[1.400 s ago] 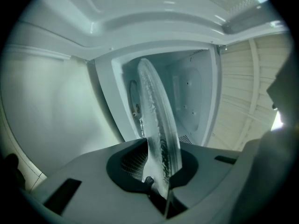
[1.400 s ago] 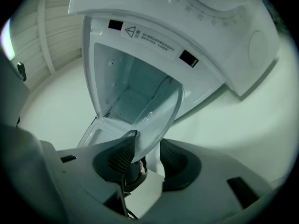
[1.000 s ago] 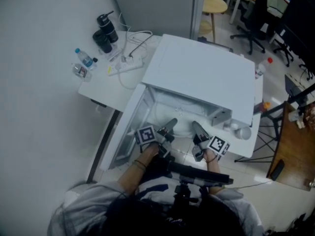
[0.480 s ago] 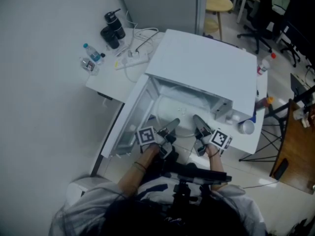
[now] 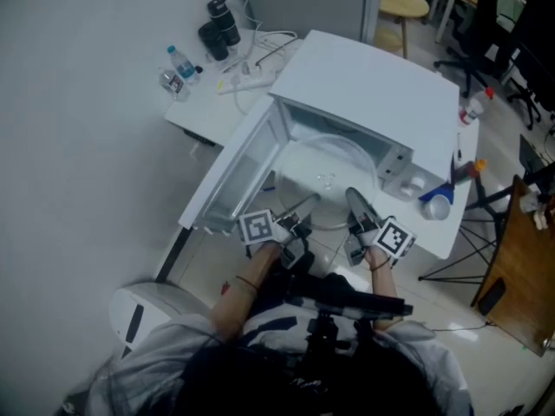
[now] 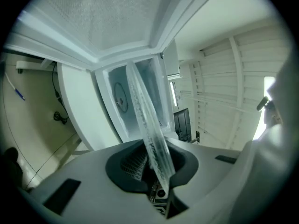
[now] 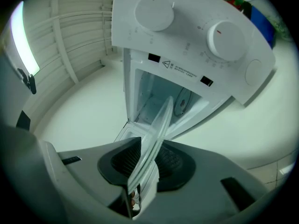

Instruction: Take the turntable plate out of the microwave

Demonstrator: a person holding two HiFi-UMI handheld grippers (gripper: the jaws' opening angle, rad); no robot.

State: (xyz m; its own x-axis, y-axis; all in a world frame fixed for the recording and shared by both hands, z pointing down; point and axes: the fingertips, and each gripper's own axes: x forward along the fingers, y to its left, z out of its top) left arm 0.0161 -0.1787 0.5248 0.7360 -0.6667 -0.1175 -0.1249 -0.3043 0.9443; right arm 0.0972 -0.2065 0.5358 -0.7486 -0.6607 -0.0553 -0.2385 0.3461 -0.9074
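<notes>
The left claw (image 5: 303, 206) holds one edge of the plate (image 6: 148, 125), jaws opening a bit; the right claw (image 5: 352, 198) closes on the other edge, by the open microwave (image 5: 364, 76)

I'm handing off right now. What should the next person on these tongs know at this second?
Grip: left tongs hold the glass plate by its rim, jaws opening; right tongs hold the opposite rim, jaws closing.
Place: the plate hangs between both tongs at the mouth of the microwave, with the door swung open.
Done: plate gripped on both sides and off its hub.
Left: draw it fully clear, then set it down.
</notes>
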